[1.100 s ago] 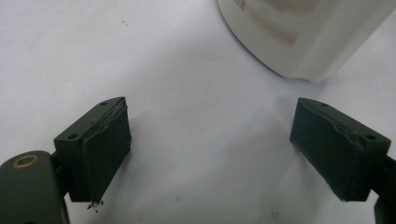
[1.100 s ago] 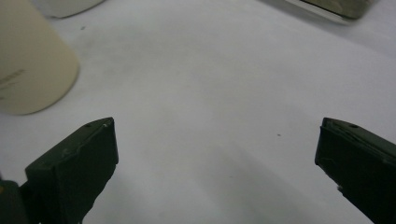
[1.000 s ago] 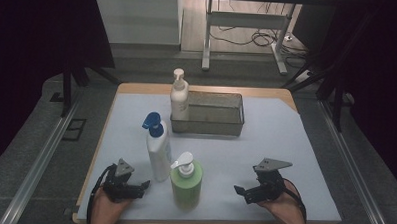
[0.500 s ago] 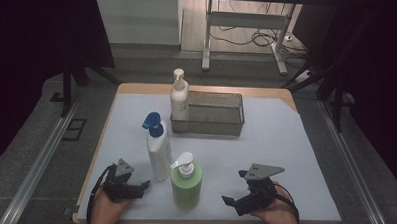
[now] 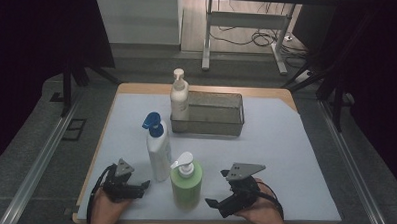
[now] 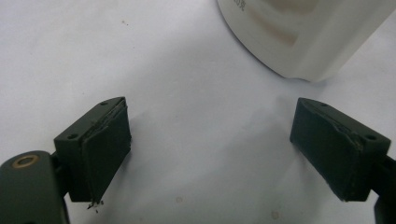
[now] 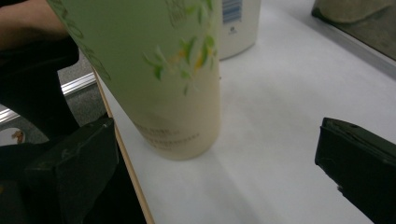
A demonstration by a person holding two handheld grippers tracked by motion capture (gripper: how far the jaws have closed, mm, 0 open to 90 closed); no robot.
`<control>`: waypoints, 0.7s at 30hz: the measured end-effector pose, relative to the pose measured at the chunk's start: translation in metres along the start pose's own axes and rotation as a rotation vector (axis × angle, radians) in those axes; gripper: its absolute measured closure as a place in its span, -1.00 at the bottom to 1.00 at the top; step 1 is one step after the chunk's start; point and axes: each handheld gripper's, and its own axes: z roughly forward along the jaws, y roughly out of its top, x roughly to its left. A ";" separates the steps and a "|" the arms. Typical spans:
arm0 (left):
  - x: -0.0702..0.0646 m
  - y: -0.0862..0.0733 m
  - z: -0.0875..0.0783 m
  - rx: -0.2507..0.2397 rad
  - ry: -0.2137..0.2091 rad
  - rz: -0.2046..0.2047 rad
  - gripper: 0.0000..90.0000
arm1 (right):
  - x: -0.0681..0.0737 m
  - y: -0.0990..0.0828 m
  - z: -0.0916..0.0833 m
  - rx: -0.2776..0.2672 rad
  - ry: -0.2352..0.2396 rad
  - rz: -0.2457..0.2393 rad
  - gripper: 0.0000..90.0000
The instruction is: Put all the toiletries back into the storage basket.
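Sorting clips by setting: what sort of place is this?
Probably a lab or workshop recording bay, not a home: a paper-covered wooden table fenced by black curtains, a metal-legged workbench, and loose cables on the floor behind.

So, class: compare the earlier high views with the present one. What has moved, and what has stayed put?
The right gripper has slid left across the table toward the green pump bottle, jaws open, gripping nothing yet. The left gripper stays open beside the white bottle with the blue pump. All three bottles and the mesh basket are unmoved.

Both grippers low, fingers apart.
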 end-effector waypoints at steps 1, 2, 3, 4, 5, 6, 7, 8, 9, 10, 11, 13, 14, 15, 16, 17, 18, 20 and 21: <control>0.000 0.000 0.000 0.000 0.000 0.000 -0.73 | 0.001 0.002 0.001 -0.002 0.004 -0.004 -1.00; 0.000 0.000 0.000 0.000 0.000 0.000 -0.73 | 0.002 0.004 0.003 -0.005 0.007 -0.008 -1.00; 0.000 0.000 0.000 0.000 0.000 0.000 -0.73 | 0.004 0.006 0.004 -0.008 0.012 -0.012 -1.00; 0.000 0.000 0.000 0.000 0.000 0.000 -0.73 | 0.005 0.008 0.005 -0.009 0.015 -0.016 -1.00; 0.000 0.000 0.000 0.000 0.000 0.000 -0.73 | 0.007 0.010 0.006 -0.008 0.017 -0.021 -1.00; 0.000 0.000 0.000 0.000 0.000 0.000 -0.73 | 0.008 0.012 0.007 -0.008 0.021 -0.029 -1.00; 0.000 0.000 0.000 0.000 0.000 0.000 -0.73 | 0.009 0.014 0.009 -0.006 0.028 -0.028 -1.00; 0.000 0.000 0.000 0.000 0.000 0.000 -0.73 | 0.011 0.016 0.010 -0.006 0.038 -0.029 -1.00; 0.000 0.000 0.000 0.000 0.000 0.000 -0.73 | 0.012 0.018 0.011 -0.006 0.039 -0.033 -1.00; 0.000 0.000 0.000 0.000 0.000 0.000 -0.73 | 0.014 0.019 0.013 -0.003 0.033 -0.041 -1.00; 0.000 0.000 0.000 0.000 0.000 0.000 -0.73 | 0.015 0.021 0.014 -0.001 0.030 -0.047 -1.00; 0.000 0.000 0.000 0.000 0.000 0.000 -0.73 | 0.018 0.024 0.017 -0.004 0.031 -0.056 -1.00; 0.000 0.000 0.000 0.000 0.000 0.000 -0.73 | 0.019 0.026 0.018 -0.010 0.035 -0.059 -1.00; 0.000 0.000 0.000 0.000 0.000 0.000 -0.73 | 0.021 0.027 0.020 -0.011 0.037 -0.062 -1.00; 0.000 0.000 0.000 0.000 0.000 0.000 -0.73 | 0.022 0.029 0.021 -0.014 0.036 -0.072 -1.00; 0.000 0.000 0.000 0.000 0.000 -0.001 -0.73 | 0.023 0.031 0.022 -0.017 0.037 -0.077 -1.00; 0.000 0.000 0.000 0.000 0.000 0.000 -0.73 | 0.025 0.033 0.023 -0.021 0.041 -0.082 -1.00; 0.000 0.000 0.000 0.000 0.000 0.000 -0.73 | 0.027 0.036 0.025 -0.022 0.037 -0.089 -1.00; 0.000 0.000 0.000 0.000 0.000 0.000 -0.73 | 0.028 0.037 0.027 -0.026 0.035 -0.093 -1.00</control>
